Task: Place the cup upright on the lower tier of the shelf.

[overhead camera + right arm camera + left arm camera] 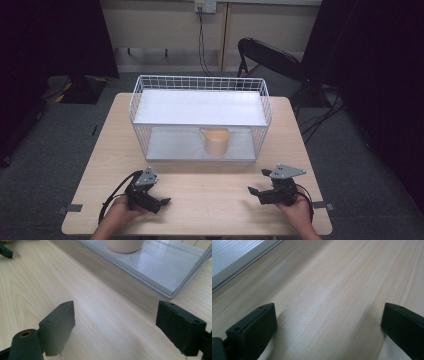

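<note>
A peach mug (216, 141) stands on the lower board of a white wire rack (200, 85) at the middle of the wooden table (205, 185); its handle points left. In the right gripper view the mug's base (123, 245) shows at the top, on the rack's white board (155, 267). My left gripper (159, 193) rests low at the front left, open, over bare wood (328, 322). At the front right my right gripper (257, 181) is open too, with nothing between its jaws (117, 322). Both stand in front of the rack, apart from it.
The rack's upper white shelf (200, 107) covers the mug from above. The rack's front edge (232, 262) lies to the left in the left gripper view. A black folding chair (270, 57) stands behind the table. Grey tape tabs (74, 207) mark the front corners.
</note>
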`<state>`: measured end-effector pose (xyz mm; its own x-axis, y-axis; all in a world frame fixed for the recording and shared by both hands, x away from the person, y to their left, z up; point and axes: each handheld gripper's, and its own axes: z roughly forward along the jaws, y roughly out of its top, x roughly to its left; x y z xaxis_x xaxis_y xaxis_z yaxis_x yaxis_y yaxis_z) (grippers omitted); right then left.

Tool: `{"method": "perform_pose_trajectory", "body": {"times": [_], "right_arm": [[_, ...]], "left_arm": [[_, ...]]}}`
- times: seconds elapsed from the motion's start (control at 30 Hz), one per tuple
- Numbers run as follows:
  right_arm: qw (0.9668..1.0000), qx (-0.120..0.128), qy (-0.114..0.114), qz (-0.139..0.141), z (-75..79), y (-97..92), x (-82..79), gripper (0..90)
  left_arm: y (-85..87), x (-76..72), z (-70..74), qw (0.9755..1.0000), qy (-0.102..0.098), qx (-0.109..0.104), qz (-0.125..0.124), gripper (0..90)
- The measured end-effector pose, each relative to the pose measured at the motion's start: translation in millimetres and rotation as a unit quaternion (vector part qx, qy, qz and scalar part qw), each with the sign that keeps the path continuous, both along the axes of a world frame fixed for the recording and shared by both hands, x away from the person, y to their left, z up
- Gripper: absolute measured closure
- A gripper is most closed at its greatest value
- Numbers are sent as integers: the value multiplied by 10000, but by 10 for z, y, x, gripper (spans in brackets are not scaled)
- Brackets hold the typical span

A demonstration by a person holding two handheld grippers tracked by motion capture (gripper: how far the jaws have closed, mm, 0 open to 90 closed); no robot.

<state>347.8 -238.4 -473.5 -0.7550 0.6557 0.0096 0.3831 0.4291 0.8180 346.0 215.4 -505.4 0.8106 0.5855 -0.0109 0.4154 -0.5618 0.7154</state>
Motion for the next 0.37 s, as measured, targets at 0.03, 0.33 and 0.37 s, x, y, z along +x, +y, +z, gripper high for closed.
{"method": "perform_pose_trajectory", "body": {"times": [0.03, 0.33, 0.37], "right_arm": [[10000, -17, 19, 19, -7, -10, -1, 151], [9999, 9, 112, 77, -69, -47, 0, 149], [9999, 9, 109, 88, -74, -44, -1, 148]], "left_arm": [[0, 0, 0, 10000, 0, -4, 2, 0], [-1, 0, 0, 10000, 2, -4, 2, 0], [-1, 0, 0, 10000, 2, -4, 2, 0]]}}
